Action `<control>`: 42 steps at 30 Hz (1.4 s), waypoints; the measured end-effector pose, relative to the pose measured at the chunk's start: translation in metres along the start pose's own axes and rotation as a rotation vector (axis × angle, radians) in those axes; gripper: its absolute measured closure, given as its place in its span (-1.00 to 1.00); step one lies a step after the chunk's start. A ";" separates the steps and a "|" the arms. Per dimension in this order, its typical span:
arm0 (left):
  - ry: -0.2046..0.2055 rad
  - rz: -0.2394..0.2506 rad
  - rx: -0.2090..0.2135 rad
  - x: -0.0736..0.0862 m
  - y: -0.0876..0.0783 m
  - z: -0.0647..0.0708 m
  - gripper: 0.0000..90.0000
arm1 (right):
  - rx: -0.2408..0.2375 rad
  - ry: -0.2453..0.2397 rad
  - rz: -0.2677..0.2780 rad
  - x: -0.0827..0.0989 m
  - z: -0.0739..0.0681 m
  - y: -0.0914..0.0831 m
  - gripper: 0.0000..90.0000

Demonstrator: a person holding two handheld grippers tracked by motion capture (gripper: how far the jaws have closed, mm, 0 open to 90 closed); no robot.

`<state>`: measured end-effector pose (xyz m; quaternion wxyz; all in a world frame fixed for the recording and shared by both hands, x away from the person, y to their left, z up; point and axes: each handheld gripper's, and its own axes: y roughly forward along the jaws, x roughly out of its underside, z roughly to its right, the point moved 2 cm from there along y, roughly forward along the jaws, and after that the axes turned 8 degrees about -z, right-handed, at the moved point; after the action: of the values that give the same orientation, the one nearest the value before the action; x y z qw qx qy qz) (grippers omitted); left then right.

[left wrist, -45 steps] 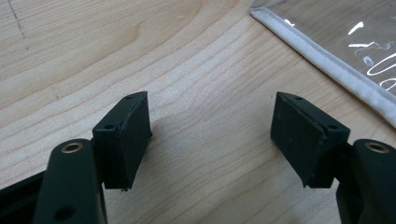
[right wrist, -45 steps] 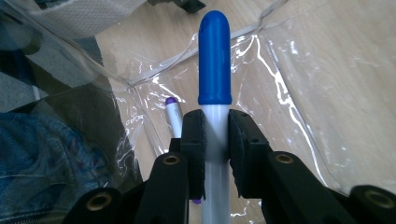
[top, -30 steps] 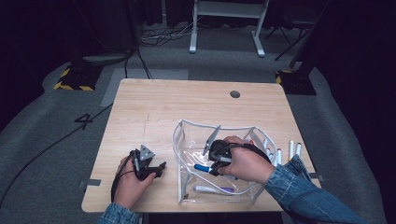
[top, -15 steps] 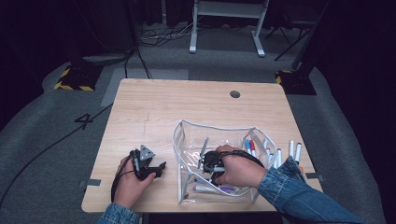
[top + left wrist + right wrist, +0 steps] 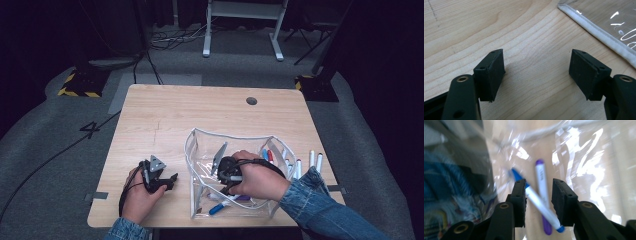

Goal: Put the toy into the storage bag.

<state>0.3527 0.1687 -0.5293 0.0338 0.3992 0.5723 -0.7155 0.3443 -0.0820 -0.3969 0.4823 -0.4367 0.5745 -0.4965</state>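
At lower left of the high view, the left tongs (image 5: 172, 178) rest wide open and empty on the counter (image 5: 165, 120). At lower centre, the right tongs (image 5: 538, 195) reach inside the clear pouch (image 5: 200, 137), part-open around a blue-capped marker (image 5: 536, 200); closing squarely should secure it. The right gripper view reveals a purple marker (image 5: 541, 182) beneath.

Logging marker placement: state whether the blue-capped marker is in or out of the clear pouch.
In. The blue-capped marker lies on the bottom of the clear pouch, crossing a purple marker, between the right gripper's open jaws.

Blue denim sleeves (image 5: 320, 207) cover both forearms; each black two-jaw gripper (image 5: 536, 72) has brass-ringed screw holes and trailing black cable.
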 end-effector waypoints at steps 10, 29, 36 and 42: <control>0.001 -0.001 -0.001 0.000 0.000 0.000 -0.35 | 0.163 0.171 0.251 0.041 0.025 -0.077 0.39; 0.000 -0.001 0.002 0.000 0.000 0.000 -0.35 | 0.285 0.550 0.404 0.193 0.054 -0.125 0.38; -0.001 0.000 0.001 0.000 0.000 0.000 -0.35 | 0.288 0.674 0.389 0.243 0.057 -0.103 0.30; -0.001 0.001 0.001 0.000 0.000 0.000 -0.35 | 0.257 0.775 0.370 0.281 0.054 -0.066 0.26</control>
<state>0.3526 0.1684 -0.5295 0.0342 0.3993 0.5719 -0.7158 0.3566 -0.3735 -0.3679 0.3626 -0.0450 0.7148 -0.5963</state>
